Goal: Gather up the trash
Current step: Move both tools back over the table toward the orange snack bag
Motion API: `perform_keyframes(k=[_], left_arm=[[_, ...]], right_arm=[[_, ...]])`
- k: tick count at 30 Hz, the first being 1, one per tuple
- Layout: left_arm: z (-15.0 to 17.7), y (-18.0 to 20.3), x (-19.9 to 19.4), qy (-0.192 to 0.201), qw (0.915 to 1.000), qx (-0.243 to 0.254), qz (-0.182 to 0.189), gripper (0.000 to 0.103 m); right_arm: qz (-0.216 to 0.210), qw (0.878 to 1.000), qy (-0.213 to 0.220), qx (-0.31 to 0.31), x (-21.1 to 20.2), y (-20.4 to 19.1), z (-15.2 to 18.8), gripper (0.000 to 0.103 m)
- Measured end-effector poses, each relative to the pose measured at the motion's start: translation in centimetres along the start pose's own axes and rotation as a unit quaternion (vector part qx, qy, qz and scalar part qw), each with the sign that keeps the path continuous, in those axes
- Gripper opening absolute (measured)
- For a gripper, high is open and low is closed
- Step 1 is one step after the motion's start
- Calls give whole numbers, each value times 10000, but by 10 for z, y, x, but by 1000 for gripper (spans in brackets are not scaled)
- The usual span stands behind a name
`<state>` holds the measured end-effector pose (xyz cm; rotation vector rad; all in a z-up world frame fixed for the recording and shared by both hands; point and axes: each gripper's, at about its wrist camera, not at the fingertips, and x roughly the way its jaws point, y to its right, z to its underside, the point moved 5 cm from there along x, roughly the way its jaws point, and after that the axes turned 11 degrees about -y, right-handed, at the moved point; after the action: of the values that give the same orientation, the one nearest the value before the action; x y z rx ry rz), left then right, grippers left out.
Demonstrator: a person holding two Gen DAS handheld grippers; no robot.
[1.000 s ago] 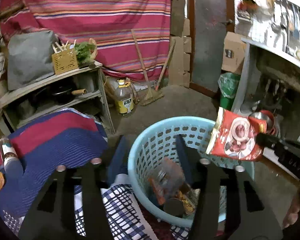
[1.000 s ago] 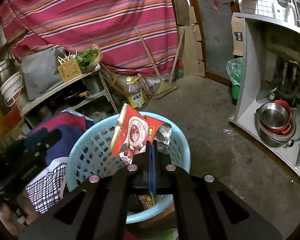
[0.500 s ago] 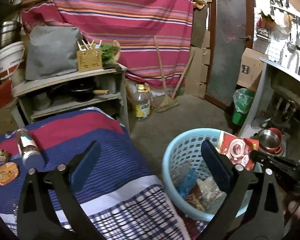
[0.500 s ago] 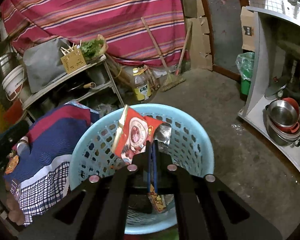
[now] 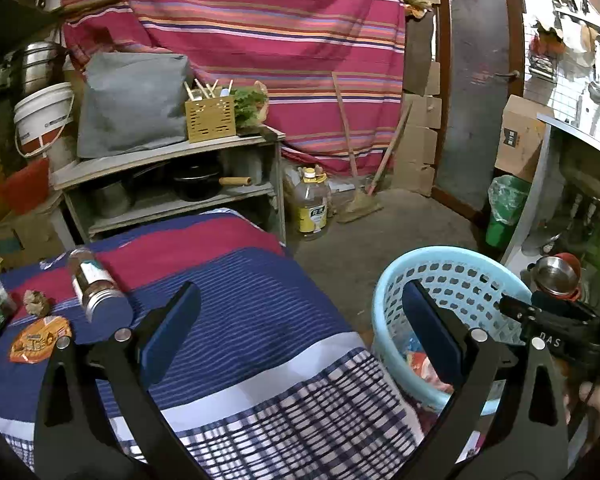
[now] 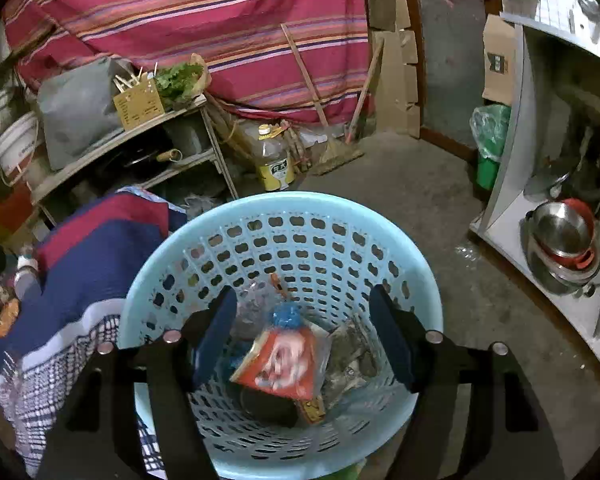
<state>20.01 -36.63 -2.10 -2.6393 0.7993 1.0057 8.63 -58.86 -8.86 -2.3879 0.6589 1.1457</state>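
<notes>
Red wrapper drops into the blue basket as the right gripper opens empty, while the wide-open, empty left gripper faces the orange packet, far left on the bed.

Plastic, cloth and metal in a dim room

The perforated basket looked like smooth pale-blue plastic; the red wrapper in it was glossy foil. Woven striped cloth covered the bed, a shiny steel bowl sat on a shelf, and the concrete floor was rough and matt.
</notes>
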Motion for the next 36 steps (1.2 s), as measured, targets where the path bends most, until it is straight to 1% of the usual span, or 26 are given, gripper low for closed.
perform_keyframes(k=[2,6,9,12,15,17,18,19,22,25,28,29,33,36], left_arm=[[3,-6,-4,8,10000,-13,-55,97],[8,-20,-17,45,9998,-112,-139,97],[13,-35,-28,76,9996,-203,-206,97],[19,-53,-39,114,9989,-266,-371,97],[27,-76,-48,89,9977,-385,-547,97],[34,-94,-54,59,9967,-507,-626,97],[35,-100,-56,48,9964,-537,-653,97],[38,-107,-58,44,9959,-567,-698,97],[48,-136,-72,88,9934,-631,-951,97],[55,-163,-82,139,9904,-693,-1189,97],[62,-197,-91,133,9863,-911,-1367,97],[66,-213,-94,133,9837,-1016,-1477,97],[71,-251,-101,199,9746,-1138,-1916,97],[75,-276,-98,60,9721,-1339,-1924,97]], right_arm=[[-1,10000,2,-3,-1,-1,0,69],[-36,9998,187,-34,-13,-8,2,69],[-54,9994,335,-105,-25,-17,5,76],[-122,9979,584,-268,-43,-33,11,77],[-253,9954,779,-493,-59,-56,16,79],[-404,9926,941,-656,-70,-75,18,83],[-487,9904,1045,-758,-76,-86,19,87],[-506,9891,1108,-825,-80,-94,19,89],[-555,9850,1258,-1047,-91,-122,21,89],[-701,9820,1278,-1201,-96,-149,23,90],[-893,9787,1269,-1343,-100,-178,29,90],[-928,9779,1270,-1379,-101,-186,30,90],[-1083,9732,1226,-1619,-99,-230,38,90],[-1132,9703,1208,-1762,-97,-260,41,90]])
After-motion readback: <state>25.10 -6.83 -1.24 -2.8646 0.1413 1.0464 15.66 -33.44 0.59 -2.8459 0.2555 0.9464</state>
